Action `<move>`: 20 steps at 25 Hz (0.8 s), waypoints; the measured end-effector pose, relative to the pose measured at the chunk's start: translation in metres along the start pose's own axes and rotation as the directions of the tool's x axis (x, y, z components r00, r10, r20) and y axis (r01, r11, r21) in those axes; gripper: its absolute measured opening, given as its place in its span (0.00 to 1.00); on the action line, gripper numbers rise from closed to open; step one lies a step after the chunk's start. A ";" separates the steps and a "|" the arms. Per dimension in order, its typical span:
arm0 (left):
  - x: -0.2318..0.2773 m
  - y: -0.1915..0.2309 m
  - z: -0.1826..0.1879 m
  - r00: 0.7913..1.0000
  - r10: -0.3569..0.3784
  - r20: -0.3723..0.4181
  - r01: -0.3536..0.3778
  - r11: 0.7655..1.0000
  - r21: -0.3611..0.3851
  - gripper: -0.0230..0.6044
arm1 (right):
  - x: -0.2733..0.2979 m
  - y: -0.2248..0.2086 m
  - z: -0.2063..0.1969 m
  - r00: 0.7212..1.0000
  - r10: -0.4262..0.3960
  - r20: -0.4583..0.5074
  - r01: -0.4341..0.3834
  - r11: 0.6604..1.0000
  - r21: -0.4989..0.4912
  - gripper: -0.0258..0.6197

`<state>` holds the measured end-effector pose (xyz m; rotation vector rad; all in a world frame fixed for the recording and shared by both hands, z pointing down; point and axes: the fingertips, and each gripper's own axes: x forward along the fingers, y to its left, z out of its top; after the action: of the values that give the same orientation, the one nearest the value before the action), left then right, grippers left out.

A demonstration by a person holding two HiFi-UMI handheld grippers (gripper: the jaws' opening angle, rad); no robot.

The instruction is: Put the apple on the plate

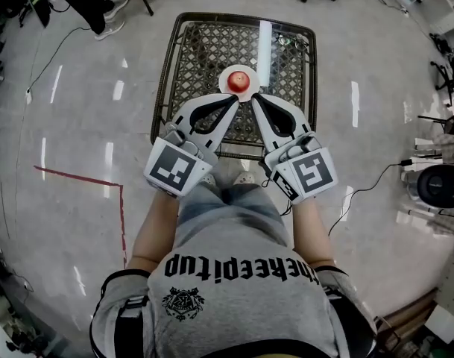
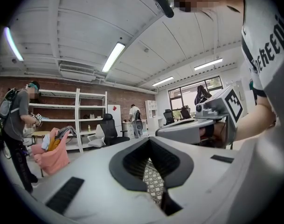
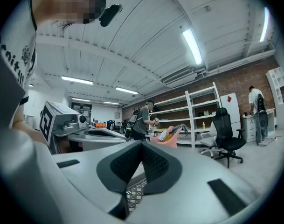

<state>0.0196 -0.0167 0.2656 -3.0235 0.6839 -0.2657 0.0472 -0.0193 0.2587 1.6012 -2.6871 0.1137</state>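
Observation:
A red apple (image 1: 240, 78) sits on a small white plate (image 1: 229, 87) on the lattice-patterned table (image 1: 189, 58), seen only in the head view. My left gripper (image 1: 235, 98) and right gripper (image 1: 255, 98) are held side by side above the table's near half, their tips just short of the plate. Both are shut with nothing between the jaws. In the left gripper view the left gripper (image 2: 149, 140) points level into the room, as does the right gripper (image 3: 142, 143) in the right gripper view. Only a sliver of the table pattern (image 2: 154, 181) shows under each.
The table stands alone on a shiny grey floor with a red tape line (image 1: 77, 177) at the left and cables (image 1: 376, 185) at the right. White shelves (image 2: 81, 120), office chairs (image 3: 225, 139) and people (image 2: 18, 125) are farther off in the room.

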 end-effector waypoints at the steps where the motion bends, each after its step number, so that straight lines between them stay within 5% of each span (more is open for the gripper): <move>1: -0.002 0.001 0.001 1.000 -0.006 0.000 0.006 1.000 0.001 0.06 | 0.000 0.001 0.001 1.000 -0.008 -0.001 0.008 1.000 -0.001 0.03; 20: -0.016 0.012 -0.004 0.999 -0.046 -0.002 0.046 0.999 -0.003 0.06 | 0.011 0.017 -0.001 0.998 -0.051 -0.019 0.051 0.999 -0.016 0.03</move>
<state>-0.0003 -0.0209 0.2664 -3.0453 0.6166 -0.2689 0.0269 -0.0206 0.2596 1.6540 -2.6236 0.1072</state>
